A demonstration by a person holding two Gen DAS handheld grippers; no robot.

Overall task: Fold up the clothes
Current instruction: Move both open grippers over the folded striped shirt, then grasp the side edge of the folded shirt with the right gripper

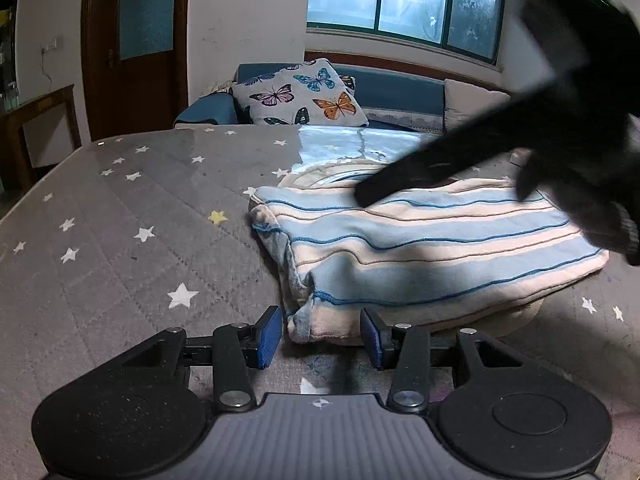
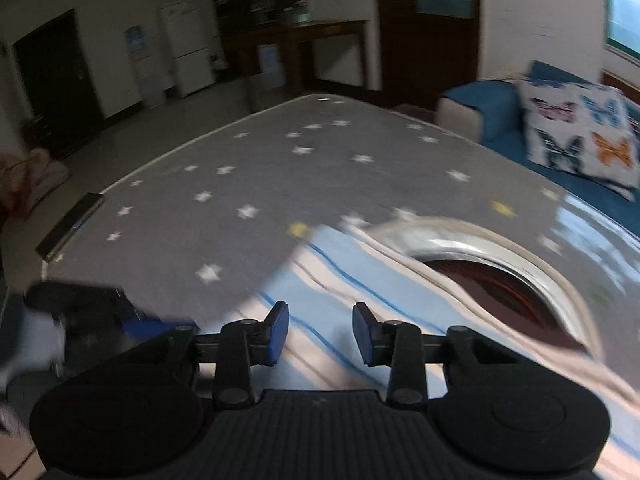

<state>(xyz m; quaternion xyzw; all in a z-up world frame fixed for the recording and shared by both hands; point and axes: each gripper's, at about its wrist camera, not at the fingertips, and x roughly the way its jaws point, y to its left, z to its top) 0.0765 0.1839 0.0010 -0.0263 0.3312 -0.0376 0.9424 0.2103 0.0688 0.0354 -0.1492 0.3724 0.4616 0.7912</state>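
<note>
My left gripper (image 1: 322,334) sits low over the grey star-printed table cover (image 1: 120,240), its blue-padded jaws spread apart with nothing between them. Just ahead of its fingertips lies the near left corner of a folded blue-and-white striped garment (image 1: 432,252), bunched and a little rumpled there. The garment lies flat in a rough rectangle toward the right side of the table, partly covering a round recessed ring (image 1: 336,174) set in the tabletop.

My right gripper (image 2: 320,330) hovers over the striped cloth; its jaws are likewise parted and empty. In the left wrist view it shows as a dark blurred shape (image 1: 460,160) reaching in from the upper right, its tip over the far edge of the garment; whether it touches the cloth I cannot tell. From the right wrist camera the garment's edge lies across the ring's rim (image 2: 520,252), whose dark interior shows beyond it.

Past the far edge of the table stands a blue sofa (image 1: 392,88) with a butterfly-print cushion (image 1: 300,94).
</note>
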